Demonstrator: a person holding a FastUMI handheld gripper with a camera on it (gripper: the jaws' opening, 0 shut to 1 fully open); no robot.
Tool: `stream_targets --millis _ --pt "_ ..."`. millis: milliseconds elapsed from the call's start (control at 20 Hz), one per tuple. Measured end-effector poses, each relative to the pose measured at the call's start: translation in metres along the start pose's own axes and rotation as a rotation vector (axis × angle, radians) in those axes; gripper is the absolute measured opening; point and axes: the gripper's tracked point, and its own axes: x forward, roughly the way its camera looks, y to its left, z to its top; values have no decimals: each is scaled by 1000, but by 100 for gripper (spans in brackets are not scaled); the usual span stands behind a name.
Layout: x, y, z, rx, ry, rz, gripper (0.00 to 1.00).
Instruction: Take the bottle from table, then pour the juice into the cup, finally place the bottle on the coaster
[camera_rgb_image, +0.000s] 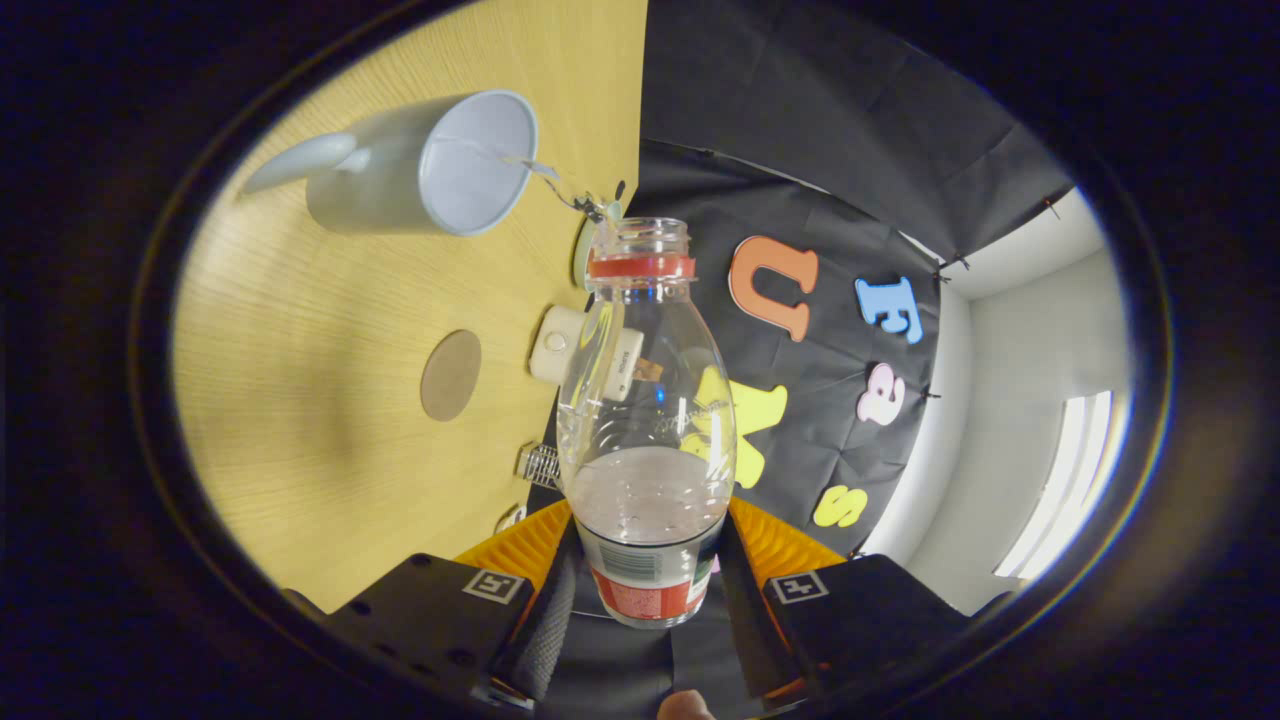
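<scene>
From the gripper view, the gripper (648, 585) is grasping the bottle (645, 420). Both fingers press on its lower part, one on each side, just by the label. The bottle is clear and has no cap. Its mouth points away from the fingers, and some liquid sits low inside it, near the fingers.

Take the bottle as the landmark. The whole scene looks turned sideways, so the bottle seems to be tipped over. The cup (430, 165) is beyond the bottle's mouth and off to one side, well apart from it, standing on the wooden table (300, 400). A thin stream (545, 175) seems to run from near the mouth toward the cup's open top. The round coaster (450, 375) lies flat on the table beside the bottle's middle. A small white object (565, 350) sits between the coaster and the bottle, partly seen through the clear plastic.

The step in hand looks like the pour. To do it well, keep the squeeze firm so the bottle does not slip. Keep the mouth lined up with the cup's opening. Tip slowly, so the stream stays thin and lands inside.
</scene>
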Motion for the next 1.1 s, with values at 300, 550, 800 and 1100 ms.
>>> stream_targets --millis 300,550,800,1100 --pt "-2 -5 -1 -27 -2 -9 75" --pt "-2 -9 0 -40 -3 -16 75" --pt "-1 -12 1 -62 -6 -20 75" --pt "1 -17 3 -86 -9 -27 74"
